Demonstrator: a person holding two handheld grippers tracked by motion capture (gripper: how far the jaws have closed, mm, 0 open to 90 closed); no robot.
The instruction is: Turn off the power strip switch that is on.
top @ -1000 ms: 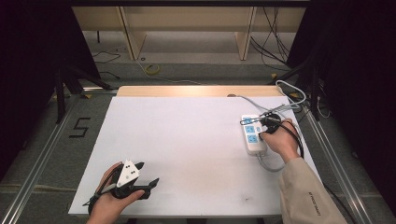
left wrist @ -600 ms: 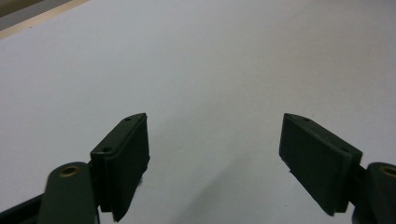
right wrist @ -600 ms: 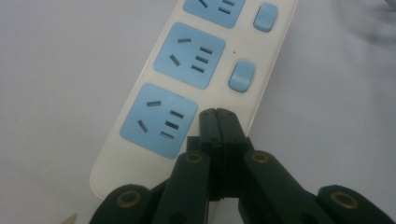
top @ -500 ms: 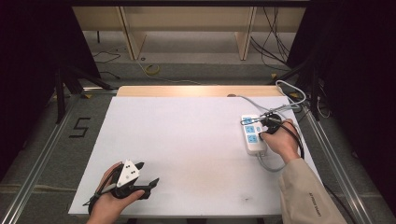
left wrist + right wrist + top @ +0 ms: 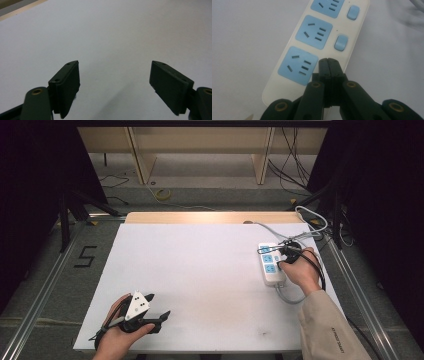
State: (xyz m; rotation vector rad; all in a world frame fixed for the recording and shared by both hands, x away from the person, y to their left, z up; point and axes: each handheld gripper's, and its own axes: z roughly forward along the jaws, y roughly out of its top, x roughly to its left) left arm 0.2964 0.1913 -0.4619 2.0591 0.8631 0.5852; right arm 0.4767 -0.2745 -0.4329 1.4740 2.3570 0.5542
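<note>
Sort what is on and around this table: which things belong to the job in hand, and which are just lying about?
In the job:
- power strip, white with blue sockets and switches
- right gripper, jaws shut, tips over the strip beside its nearest socket

Lying about or idle:
- left gripper, jaws open and empty, near the front edge of the table
- yellow coil on the floor beyond the table

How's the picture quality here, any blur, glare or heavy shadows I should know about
High view: sharp; the white table is evenly lit and its surroundings fall dark. Left gripper view: the open left gripper is crisp, with a soft shadow beneath. Right gripper view: the power strip is slightly soft and the shut right gripper looms large; no glare.
</note>
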